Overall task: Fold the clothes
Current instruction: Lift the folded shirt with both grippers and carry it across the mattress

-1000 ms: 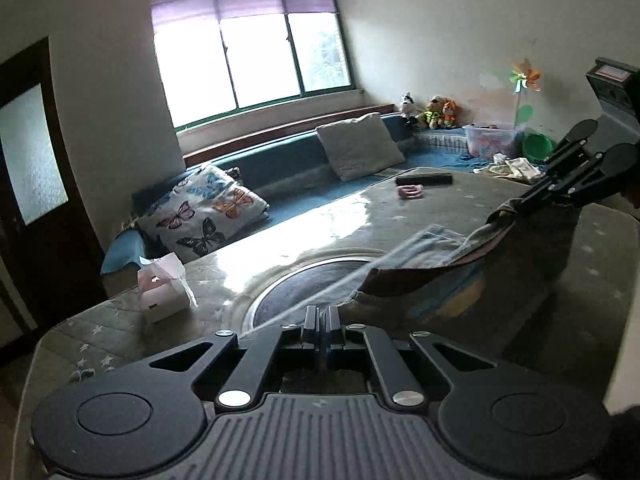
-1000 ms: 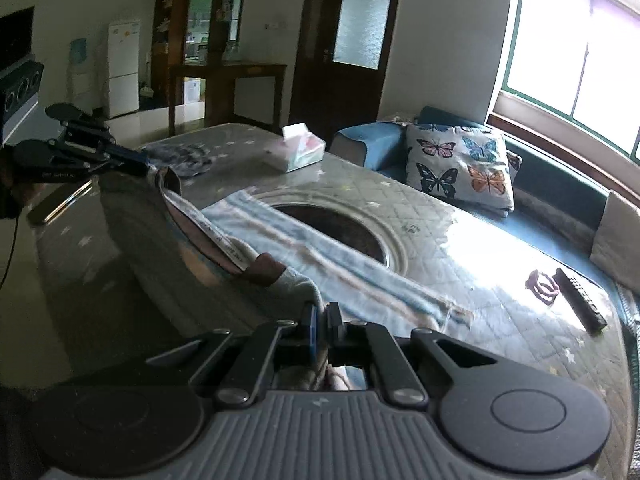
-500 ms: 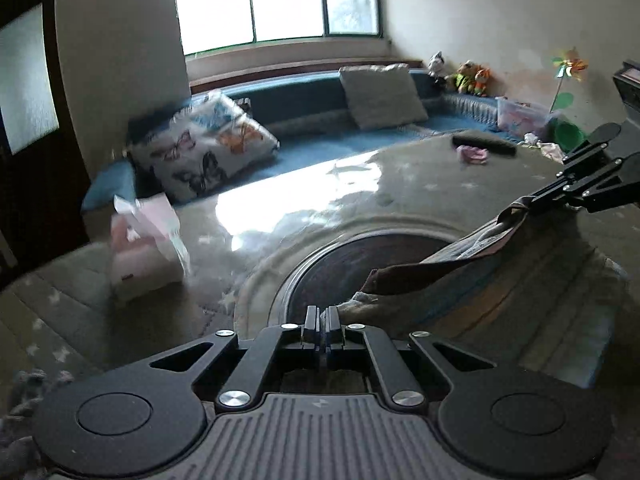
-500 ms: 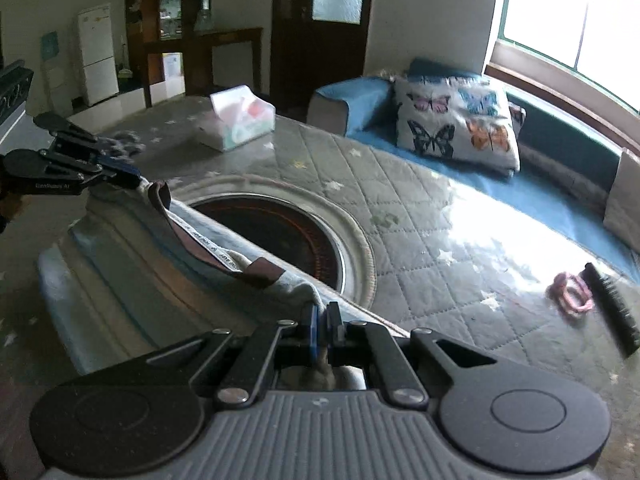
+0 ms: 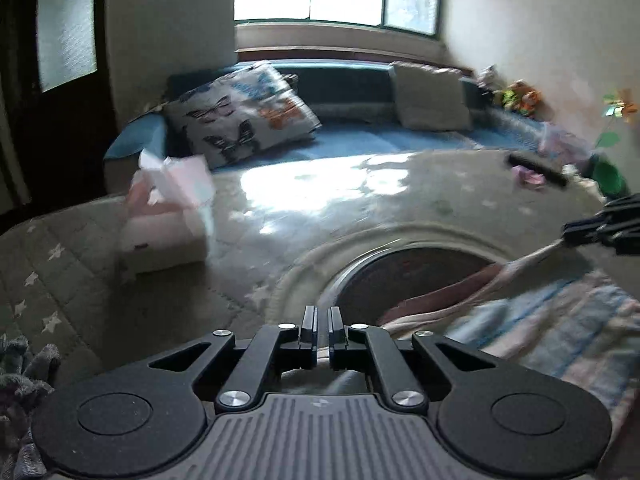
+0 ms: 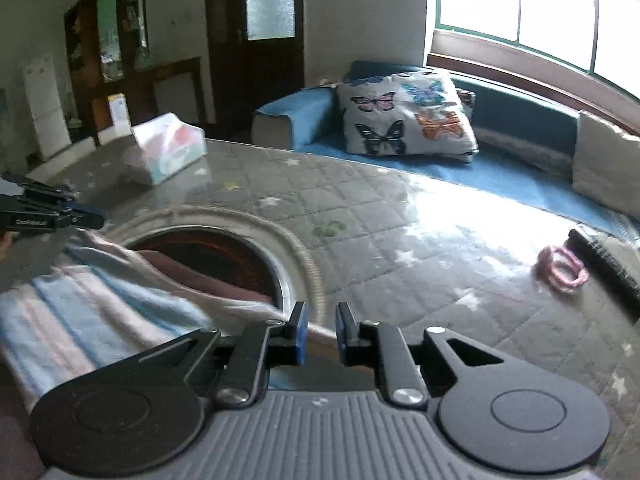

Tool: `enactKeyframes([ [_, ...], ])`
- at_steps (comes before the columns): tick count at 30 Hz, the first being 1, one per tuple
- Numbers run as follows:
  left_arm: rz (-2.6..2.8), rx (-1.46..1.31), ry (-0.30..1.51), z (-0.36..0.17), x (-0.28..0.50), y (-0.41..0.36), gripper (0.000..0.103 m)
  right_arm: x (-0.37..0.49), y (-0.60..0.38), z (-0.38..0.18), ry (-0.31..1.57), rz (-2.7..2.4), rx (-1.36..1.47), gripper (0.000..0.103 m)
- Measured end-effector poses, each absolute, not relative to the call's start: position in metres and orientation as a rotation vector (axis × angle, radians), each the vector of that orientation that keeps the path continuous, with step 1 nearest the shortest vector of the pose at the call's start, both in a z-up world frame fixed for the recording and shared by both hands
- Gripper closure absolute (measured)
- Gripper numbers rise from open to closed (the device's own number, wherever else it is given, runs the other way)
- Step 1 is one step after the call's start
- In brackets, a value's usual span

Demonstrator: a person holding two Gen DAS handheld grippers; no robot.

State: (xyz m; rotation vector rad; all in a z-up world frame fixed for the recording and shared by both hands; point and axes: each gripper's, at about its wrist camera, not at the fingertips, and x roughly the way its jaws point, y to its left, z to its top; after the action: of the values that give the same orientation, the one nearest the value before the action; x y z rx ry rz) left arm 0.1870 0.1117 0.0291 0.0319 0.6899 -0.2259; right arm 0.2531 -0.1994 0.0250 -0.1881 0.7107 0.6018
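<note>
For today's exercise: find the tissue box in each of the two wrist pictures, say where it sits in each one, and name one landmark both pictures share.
Left wrist view: the tissue box sits left of centre on the table, left of the dark round inset.
Right wrist view: the tissue box sits upper left, at the table's far edge.
Shared landmark: the butterfly pillow on the blue bench.

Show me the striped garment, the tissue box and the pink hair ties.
striped garment (image 6: 92,312), right wrist view, striped middle.
tissue box (image 6: 170,152), right wrist view, printed side.
pink hair ties (image 6: 562,268), right wrist view, loop edge.
</note>
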Motion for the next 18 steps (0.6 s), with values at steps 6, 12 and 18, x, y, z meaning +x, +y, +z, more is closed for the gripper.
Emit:
enactKeyframes([
  [6,-0.34,0.063,0.773,0.024,0.183,0.092,0.097,0.246,-0.183,0.005,0.803,0.646,-0.174,0.088],
  [12,-0.27,0.042,0.853,0.0,0.205,0.099,0.095,0.26,-0.185,-0.012,0.831,0.608,-0.069,0.085],
  [18,-0.256,0.013,0.828,0.004,0.206,0.105,0.096,0.272,-0.195,-0.011,0.813,0.537,-0.003,0.081],
])
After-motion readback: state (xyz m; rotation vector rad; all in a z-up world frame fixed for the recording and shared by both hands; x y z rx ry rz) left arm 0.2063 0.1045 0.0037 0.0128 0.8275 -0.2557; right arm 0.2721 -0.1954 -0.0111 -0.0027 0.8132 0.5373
